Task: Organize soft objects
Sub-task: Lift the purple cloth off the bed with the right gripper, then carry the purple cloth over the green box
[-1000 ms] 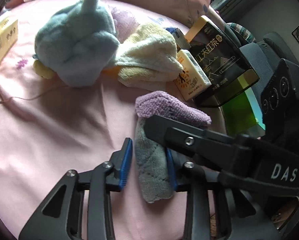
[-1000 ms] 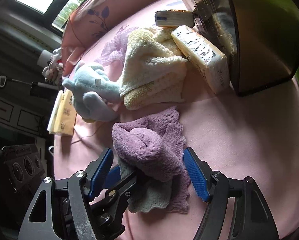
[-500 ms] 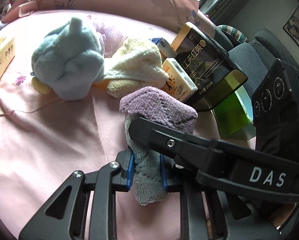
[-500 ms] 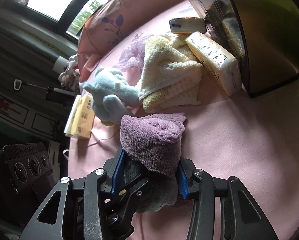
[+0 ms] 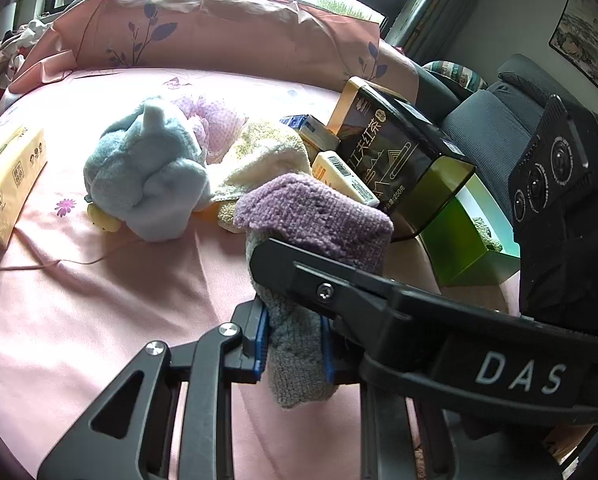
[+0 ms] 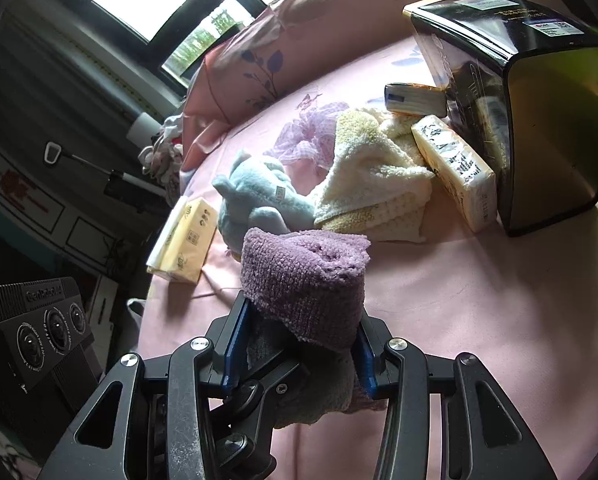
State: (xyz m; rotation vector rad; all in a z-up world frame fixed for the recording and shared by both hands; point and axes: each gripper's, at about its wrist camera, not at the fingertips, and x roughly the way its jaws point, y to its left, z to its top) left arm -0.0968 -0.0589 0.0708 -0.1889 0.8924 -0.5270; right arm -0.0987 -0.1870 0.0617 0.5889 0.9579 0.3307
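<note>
A folded purple and grey towel (image 5: 311, 216) (image 6: 303, 276) is held up just above the pink bed sheet (image 5: 99, 300). My left gripper (image 5: 295, 344) is shut on its grey lower end, blue pads pressing from both sides. My right gripper (image 6: 299, 352) is shut on the purple fold from the other side; one of its black fingers (image 5: 379, 300) crosses the left wrist view. Behind the towel lie a light blue plush toy (image 5: 147, 176) (image 6: 259, 196), a cream towel (image 5: 267, 156) (image 6: 375, 184) and a lilac checked cloth (image 5: 215, 120) (image 6: 307, 136).
A yellow tissue pack (image 5: 7, 184) (image 6: 187, 240) lies at the sheet's left side. A small tissue pack (image 5: 345, 176) (image 6: 455, 172) leans on a black tea box (image 5: 395, 160) (image 6: 519, 100), with a green box (image 5: 467, 240) beside it. A pink pillow (image 5: 219, 28) lines the back.
Both grippers have shut on the towel, the left on the grey end and the right on the purple fold. Both have risen and lifted it off the sheet.
</note>
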